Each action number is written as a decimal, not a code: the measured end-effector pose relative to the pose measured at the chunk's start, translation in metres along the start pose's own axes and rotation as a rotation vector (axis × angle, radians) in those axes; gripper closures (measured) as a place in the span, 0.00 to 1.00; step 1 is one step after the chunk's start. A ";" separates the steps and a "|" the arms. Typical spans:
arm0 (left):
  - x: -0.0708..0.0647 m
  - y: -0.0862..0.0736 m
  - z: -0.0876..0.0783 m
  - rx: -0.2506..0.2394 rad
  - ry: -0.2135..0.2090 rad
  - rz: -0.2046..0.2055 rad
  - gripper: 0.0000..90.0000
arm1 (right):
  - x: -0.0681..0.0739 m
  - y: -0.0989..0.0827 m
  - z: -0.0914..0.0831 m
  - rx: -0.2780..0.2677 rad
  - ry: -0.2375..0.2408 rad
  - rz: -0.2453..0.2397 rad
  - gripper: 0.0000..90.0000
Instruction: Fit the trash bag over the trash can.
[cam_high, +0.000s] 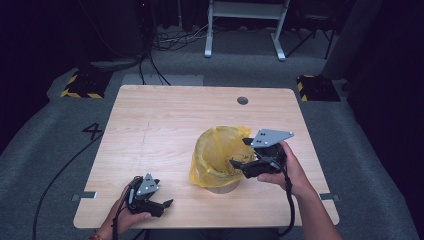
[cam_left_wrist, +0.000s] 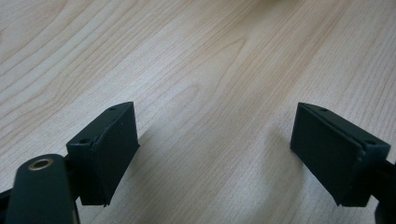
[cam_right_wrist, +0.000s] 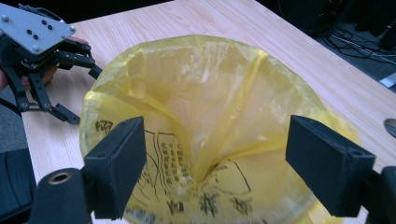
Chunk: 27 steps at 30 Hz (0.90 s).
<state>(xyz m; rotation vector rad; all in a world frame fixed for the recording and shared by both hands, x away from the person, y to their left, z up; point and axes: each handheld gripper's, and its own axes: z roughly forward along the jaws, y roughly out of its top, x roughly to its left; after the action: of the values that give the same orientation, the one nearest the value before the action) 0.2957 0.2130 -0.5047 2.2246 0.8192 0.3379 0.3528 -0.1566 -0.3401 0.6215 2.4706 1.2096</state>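
A yellow plastic bag (cam_high: 218, 150) lines a small round bin (cam_high: 223, 189) standing right of centre on the wooden table (cam_high: 150, 125). The bag's mouth stands open, with printed black writing on its inner side (cam_right_wrist: 187, 163). My right gripper (cam_high: 239, 152) is held in a hand at the bag's right rim, a little above it, pointing left over the mouth. Its jaws (cam_right_wrist: 215, 163) stand open with no plastic pinched between them. My left gripper (cam_high: 167, 204) rests near the table's front left edge, open over bare wood (cam_left_wrist: 215, 154). It also appears beyond the bag (cam_right_wrist: 86, 97).
A dark round cable hole (cam_high: 242, 100) sits near the table's far edge. Beyond the table are a white desk frame (cam_high: 245, 30), loose cables (cam_high: 170, 40) and two yellow-and-black striped blocks (cam_high: 82, 86) on the grey floor.
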 end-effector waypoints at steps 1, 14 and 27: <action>0.000 0.000 0.000 0.000 0.000 0.000 0.17 | 0.000 -0.002 -0.007 -0.004 -0.002 0.005 0.23; 0.000 0.000 0.000 0.000 0.000 0.000 0.17 | 0.005 -0.015 -0.037 -0.009 -0.079 -0.012 0.24; 0.000 0.000 0.000 0.000 0.000 0.000 0.17 | 0.013 -0.037 -0.050 0.038 -0.126 -0.025 0.23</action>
<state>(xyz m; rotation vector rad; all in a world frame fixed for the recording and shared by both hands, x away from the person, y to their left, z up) 0.2957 0.2130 -0.5047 2.2249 0.8190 0.3378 0.3096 -0.2033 -0.3414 0.6545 2.3943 1.0828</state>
